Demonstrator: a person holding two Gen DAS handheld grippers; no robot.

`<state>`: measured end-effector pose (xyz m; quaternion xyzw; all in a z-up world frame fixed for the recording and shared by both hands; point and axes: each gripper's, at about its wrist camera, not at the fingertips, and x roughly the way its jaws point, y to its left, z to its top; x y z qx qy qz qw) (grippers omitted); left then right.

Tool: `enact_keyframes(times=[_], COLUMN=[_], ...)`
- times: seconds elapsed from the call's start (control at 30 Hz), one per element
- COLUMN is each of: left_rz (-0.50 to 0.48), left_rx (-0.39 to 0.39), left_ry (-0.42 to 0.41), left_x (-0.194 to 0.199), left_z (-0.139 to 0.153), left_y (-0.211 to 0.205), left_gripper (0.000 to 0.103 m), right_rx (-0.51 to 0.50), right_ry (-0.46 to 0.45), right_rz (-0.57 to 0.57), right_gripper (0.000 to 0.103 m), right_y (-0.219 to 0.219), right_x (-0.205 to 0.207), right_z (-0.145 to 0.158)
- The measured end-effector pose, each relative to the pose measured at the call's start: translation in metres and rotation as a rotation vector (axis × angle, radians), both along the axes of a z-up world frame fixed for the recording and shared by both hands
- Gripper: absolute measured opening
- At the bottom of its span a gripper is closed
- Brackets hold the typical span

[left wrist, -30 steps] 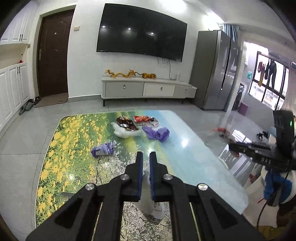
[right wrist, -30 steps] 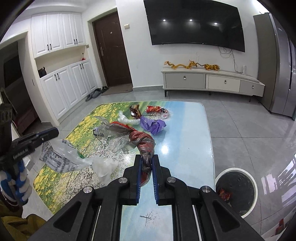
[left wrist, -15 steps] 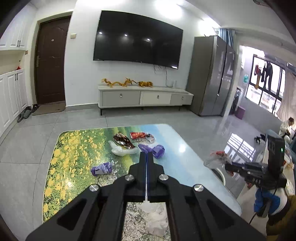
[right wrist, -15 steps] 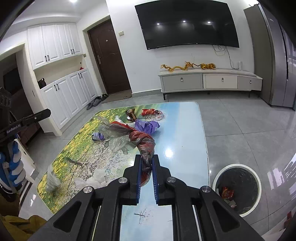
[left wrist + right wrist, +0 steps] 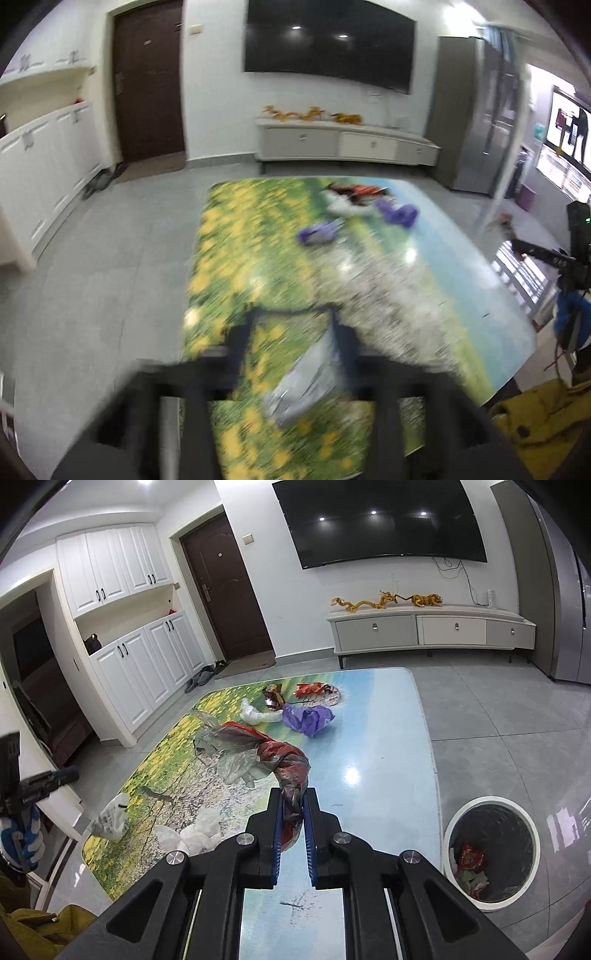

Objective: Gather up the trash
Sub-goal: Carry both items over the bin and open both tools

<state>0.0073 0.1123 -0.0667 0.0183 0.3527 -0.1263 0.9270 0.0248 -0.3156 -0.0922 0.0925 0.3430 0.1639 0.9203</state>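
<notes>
Two bundles in play: red-and-clear crumpled plastic bag [image 5: 266,755] and grey-white printed plastic bag [image 5: 110,818].
Red-and-clear bag: pinched by its twisted tail in the right gripper [image 5: 293,805]; crumpled bulk spread forward over the desk's middle, touching or just above it, cannot tell which.
Right jaws: pressed together on that tail, blue pads on either side of the plastic.
Grey-white bag: lying at the near left edge of the flower-and-sky printed desk [image 5: 384,738]; in the left wrist view, blurred, showing just between the left gripper's fingers [image 5: 308,380].
Left gripper [image 5: 291,325]: heavily blurred; jaws spread wide apart, nothing pinched.
White crumpled wrappers [image 5: 195,832]: on the desk near its front edge, just right of the grey-white bag.
Purple crumpled plastic bag [image 5: 308,718]: toward the far end of the desk, touching a white plastic scrap [image 5: 255,714] on its left.
Smaller purple scrap [image 5: 319,232]: left of the large purple bag, only clear from the left wrist view.
Red snack wrappers [image 5: 317,692]: at the far end, beyond the purple bag.
Round white-rimmed trash bin [image 5: 458,827]: on the floor just beside the desk's right edge, a few wrappers inside.
Grey tiled floor [image 5: 498,720]: around the desk.
</notes>
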Motion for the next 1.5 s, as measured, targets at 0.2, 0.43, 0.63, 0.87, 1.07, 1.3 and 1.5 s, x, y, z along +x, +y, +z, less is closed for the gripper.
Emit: enact_keyframes(times=[0.2,0.43,0.63,0.87,1.07,1.3,1.5], left_rz=[-0.1,-0.128,-0.106,-0.21,-0.424,-0.615,-0.687], left_rx=[0.012,0.153,0.08,0.058,0.051,0.016,0.018], left_ry=[0.038,0.13,0.113,0.03,0.029,0.182,0.345], left_x=[-0.011,0.008,0.024,0.077,0.126,0.172,0.193], left_z=[-0.03,-0.083,-0.07,-0.014,0.026,0.013,-0.032], left_y=[-0.012,-0.044,-0.044,-0.126,-0.268,-0.447,-0.54], left_gripper=[0.065,0.022,0.008,0.008,0.008,0.011,0.04], right_rx=[-0.026,-0.043,-0.032,-0.004,-0.021,-0.06,-0.055], right_ry=[0.001,-0.009,-0.003,0.004,0.013,0.124,0.266], right_rz=[0.013,-0.008,-0.037,-0.09,-0.227,-0.416,-0.501], right_gripper=[0.011,0.011,0.011,0.011,0.011,0.011,0.014], right_y=[0.012,0.008,-0.009,-0.044,-0.113,-0.215,-0.27], right_x=[-0.006,-0.016,-0.016,-0.005,0.007,0.028,0.046], right_z=[0.004,0.009,0.004,-0.007,-0.012,-0.047,-0.105])
